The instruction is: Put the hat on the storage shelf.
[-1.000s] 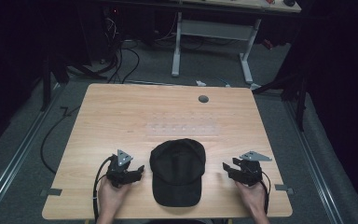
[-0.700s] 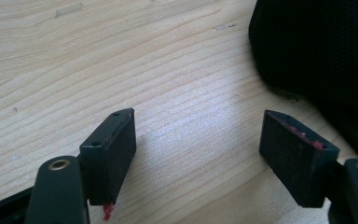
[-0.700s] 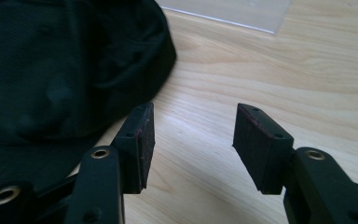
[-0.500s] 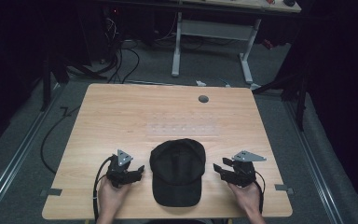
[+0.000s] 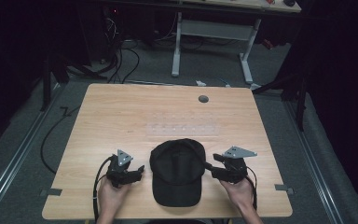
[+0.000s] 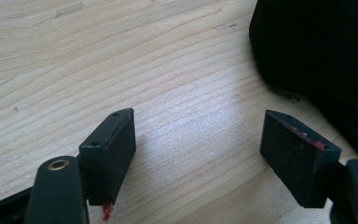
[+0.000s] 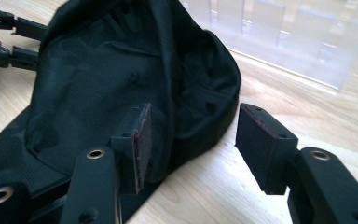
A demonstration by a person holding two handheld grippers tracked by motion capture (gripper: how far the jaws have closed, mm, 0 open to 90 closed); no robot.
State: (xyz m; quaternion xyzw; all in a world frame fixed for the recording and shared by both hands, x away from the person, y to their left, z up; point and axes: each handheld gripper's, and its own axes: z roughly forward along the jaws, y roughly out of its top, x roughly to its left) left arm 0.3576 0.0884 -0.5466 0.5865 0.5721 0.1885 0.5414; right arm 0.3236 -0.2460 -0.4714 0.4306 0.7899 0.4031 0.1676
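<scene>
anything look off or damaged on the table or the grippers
Mostly tidy: the black cap lies flat between the two open grippers. One oddity: the left gripper has worn red bits on its pads, which looks like peeling material.

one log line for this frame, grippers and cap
cap: flat on table, brim toward person | left hand-held gripper: open, beside cap, apart | right hand-held gripper: open, at cap's edge, nothing gripped

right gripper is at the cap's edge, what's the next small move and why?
Probably ease the right gripper slightly further in, then close. Its fingers are open astride the black cap's side edge, one over the fabric, one over the table; the left gripper sits open beside the cap.
</scene>
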